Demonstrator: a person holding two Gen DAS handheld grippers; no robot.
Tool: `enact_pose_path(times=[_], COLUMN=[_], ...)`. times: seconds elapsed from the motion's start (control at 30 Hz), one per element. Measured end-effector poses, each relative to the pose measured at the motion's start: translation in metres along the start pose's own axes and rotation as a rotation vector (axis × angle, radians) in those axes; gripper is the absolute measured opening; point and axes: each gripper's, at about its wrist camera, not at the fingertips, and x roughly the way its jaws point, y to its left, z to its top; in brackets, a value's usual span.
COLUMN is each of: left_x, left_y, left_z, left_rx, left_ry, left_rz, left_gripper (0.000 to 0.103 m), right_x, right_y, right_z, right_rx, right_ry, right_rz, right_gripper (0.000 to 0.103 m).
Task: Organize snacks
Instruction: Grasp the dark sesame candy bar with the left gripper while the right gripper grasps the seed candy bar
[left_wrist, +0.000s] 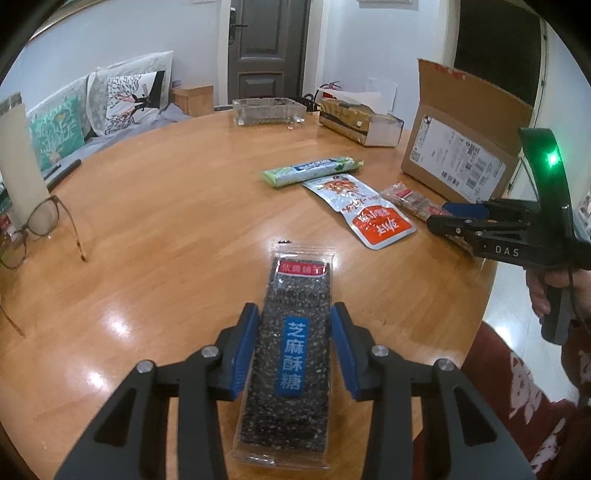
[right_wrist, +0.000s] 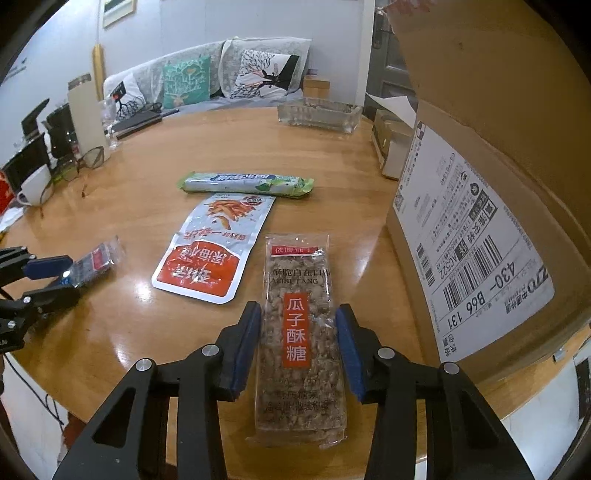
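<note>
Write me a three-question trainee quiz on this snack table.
1. True or false: the cardboard box has its flap shut.
2. What sits between the left tool's pads? A) black sesame bar B) apple C) spoon
3. How many snack packets lie on the table outside either tool?
Key: 1 false, the flap stands open. 2 A. 3 two: green packet and silver-orange pouch.

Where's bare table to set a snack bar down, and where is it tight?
Free: the wide stretch of table between the glasses, the glass tray and the green packet. Crowded: beside the cardboard box, where the green packet, the chicken-feet pouch and the seed bar in the right tongs lie close together.
</note>
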Motion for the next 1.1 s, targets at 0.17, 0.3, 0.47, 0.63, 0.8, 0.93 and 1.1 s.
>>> enact_pose_path(times=[0.17, 0.3, 0.47, 0.63, 0.8, 0.93, 1.1], left_x=[-0.004, -0.013, -0.034, -0.061, -0.096, -0.086, -0.043], left_y=[0.006, 0.007, 0.013, 0.013, 0.003, -0.01, 0.013], left_z=[0.004, 0.01, 0.026, 0.048, 0.079, 0.089, 0.06], left_rx=[-0.028, -0.034, -0.049, -0.052, -0.034, 0.016, -0.115], left_ry=[-0.024, -0.054, -0.096, -0.148, -0.205, -0.157, -0.033], left_rz=[-0.005, 0.002, 0.031, 0.059, 0.068, 0.14, 0.133], left_gripper=[0.037, 0.037, 0.037, 0.036, 0.008, 0.009, 0.033], right_x=[-0.01, -0.02, -0.035, -0.061, -0.097, -0.121, -0.126], right_y=[0.002, 0.009, 0.024, 0.04, 0.048, 0.046, 0.036], right_z=[0.008, 0.015, 0.025, 0.044, 0.063, 0.072, 0.065], right_rx=[0.002, -0.007, -0.044, -0.092, -0.113, -0.123, -0.124], right_ry=[-0.023, -0.04, -0.069, -0.13, -0.208, -0.259, -0.261], right_rz=[-0.005, 0.027, 0.074, 0.129, 0.199, 0.222, 0.229], right_gripper=[0.038, 0.038, 0.038, 0.038, 0.038, 0.038, 0.038])
